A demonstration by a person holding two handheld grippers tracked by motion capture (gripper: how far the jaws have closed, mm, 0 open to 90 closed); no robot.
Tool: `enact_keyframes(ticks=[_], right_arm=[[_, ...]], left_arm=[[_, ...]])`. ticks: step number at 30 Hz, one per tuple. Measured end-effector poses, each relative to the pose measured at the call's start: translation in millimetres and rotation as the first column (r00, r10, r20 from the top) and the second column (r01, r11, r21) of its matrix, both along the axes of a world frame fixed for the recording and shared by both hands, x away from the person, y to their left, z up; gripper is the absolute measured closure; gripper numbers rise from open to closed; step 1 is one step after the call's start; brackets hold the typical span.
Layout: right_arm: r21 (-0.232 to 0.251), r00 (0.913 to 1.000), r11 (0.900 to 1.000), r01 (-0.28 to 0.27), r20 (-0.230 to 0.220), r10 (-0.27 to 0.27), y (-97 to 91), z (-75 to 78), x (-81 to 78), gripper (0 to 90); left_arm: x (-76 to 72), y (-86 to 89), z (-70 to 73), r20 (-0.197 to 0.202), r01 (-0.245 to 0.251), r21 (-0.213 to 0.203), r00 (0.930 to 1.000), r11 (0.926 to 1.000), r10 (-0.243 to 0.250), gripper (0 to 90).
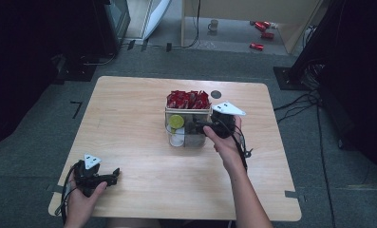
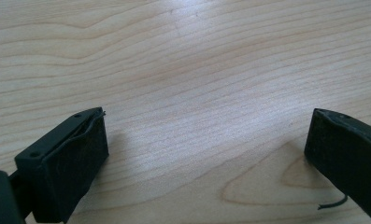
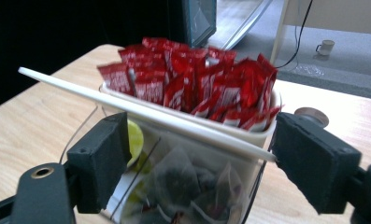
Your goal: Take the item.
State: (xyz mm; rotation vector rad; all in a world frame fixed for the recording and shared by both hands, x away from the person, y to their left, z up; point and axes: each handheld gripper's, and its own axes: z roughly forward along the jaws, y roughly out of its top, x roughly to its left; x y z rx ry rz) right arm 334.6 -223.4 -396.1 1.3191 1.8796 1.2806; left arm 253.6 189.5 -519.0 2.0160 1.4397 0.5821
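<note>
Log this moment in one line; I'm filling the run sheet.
left gripper: open, idle on table | right gripper: open, straddling clear organizer | red sachets: untouched

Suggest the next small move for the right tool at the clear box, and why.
Probably ease the right tool forward and close it on the clear plastic organiser box. Its jaws stand open on either side of the box's near end, seemingly not yet pressing, with the red sachets in the rear compartment. The left tool rests open over the bare wooden table.
</note>
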Motion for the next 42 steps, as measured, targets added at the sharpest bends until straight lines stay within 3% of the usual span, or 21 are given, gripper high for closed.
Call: enact_keyframes(ticks=[3, 19, 25, 34, 42], right_arm=[[-0.042, 1.0, 0.9991, 0.001, 0.002, -0.001, 1.4, -5.1, -7.3, 18.3], [-0.021, 0.9983, 0.9998, -0.004, -0.058, 0.002, -9.5, -47.6, -29.5, 18.3], [-0.022, 0.9972, 0.9997, -0.012, -0.074, 0.01, -12.6, -57.1, -34.6, 18.2], [-0.006, 0.998, 0.9999, -0.009, -0.062, 0.009, -21.4, -54.5, -43.0, 18.2], [0.001, 0.9995, 1.0, -0.008, -0.031, 0.008, -15.5, -34.2, -37.8, 21.9]], left_arm=[[0.0, 0.1, 0.1, 0.001, 0.001, 0.002, 1.0, 1.0, -0.001, 0.0], [0.0, -0.1, 0.0, 0.0, 0.0, -0.001, 1.0, 1.0, 0.0, 0.0], [0.0, 0.0, 0.1, -0.001, 0.0, 0.0, 1.0, 1.0, 0.0, 0.0], [0.0, -0.1, 0.1, 0.0, 0.0, 0.0, 1.0, 1.0, 0.0, 0.0], [0.0, -0.2, 0.0, 0.001, -0.001, -0.002, 1.0, 1.0, 0.001, 0.0]])
